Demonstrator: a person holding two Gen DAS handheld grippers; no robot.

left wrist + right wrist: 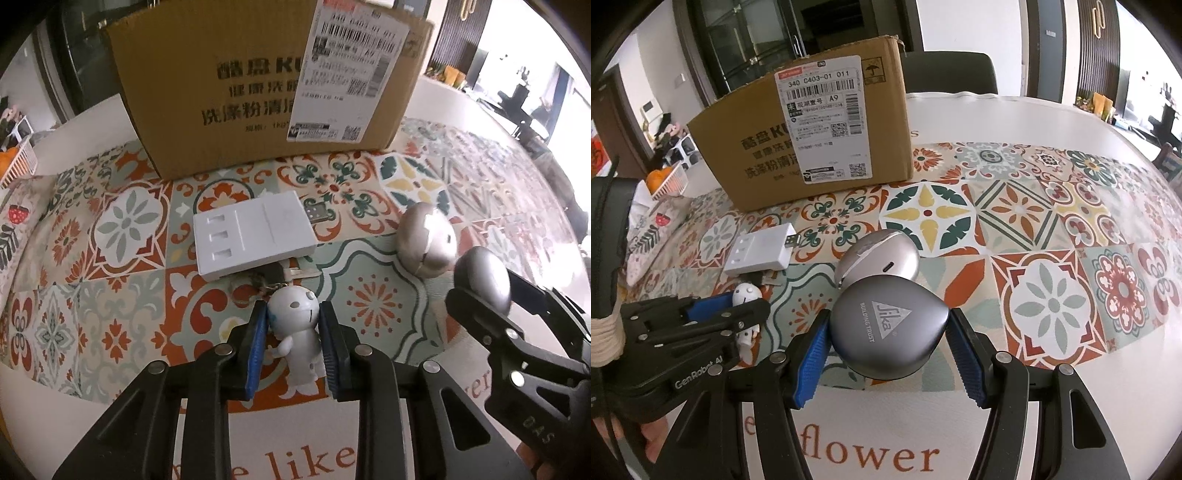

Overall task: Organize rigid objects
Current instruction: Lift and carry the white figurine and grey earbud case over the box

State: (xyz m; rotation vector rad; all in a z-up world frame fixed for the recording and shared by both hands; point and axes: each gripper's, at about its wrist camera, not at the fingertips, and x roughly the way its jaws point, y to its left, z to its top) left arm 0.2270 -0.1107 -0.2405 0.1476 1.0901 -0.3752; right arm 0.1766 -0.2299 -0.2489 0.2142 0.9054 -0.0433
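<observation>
- The tablecloth (1049, 229) has tile patterns in orange, green, yellow and white.
- The cardboard box (757, 147) on it is brown, with a white label (827, 114).
- In front of the box: a white USB hub (255, 236), a white figurine (295, 328), two silver-grey cases (886, 332) (879, 258).
- The gripper pads (809, 365) are blue.

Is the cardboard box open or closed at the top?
Cannot tell. The cardboard box stands upright on the table, but both views show only its side walls; its top lies above the cameras.
</observation>
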